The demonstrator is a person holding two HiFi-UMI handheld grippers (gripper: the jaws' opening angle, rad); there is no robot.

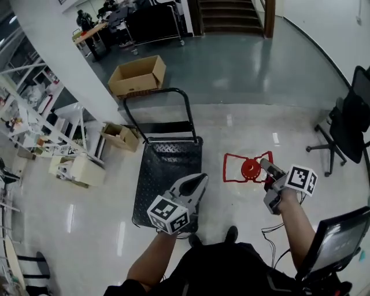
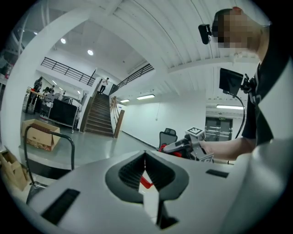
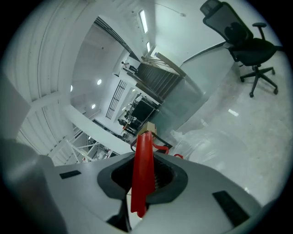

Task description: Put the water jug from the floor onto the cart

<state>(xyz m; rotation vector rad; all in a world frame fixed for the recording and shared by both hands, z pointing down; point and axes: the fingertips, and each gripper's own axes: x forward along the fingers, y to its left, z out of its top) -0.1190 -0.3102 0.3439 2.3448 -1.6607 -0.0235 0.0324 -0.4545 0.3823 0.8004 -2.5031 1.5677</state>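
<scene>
Possibly the jug (image 1: 250, 169) swings loose before the nine-o'clock cart (image 1: 167, 167): right tongs (image 1: 263, 164) pinch its handle (image 3: 142, 169), left tongs (image 1: 202, 178) closed empty.

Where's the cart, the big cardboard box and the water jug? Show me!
cart (image 1: 166, 170): head view, on its black deck.
big cardboard box (image 1: 139, 85): head view, on its near side wall.
water jug (image 1: 250, 169): head view, on its round red cap.

Open cardboard box (image 1: 137, 75), stairs (image 1: 228, 14) beyond, black office chair (image 1: 347, 124) right, white shelving (image 1: 34, 110) left
</scene>
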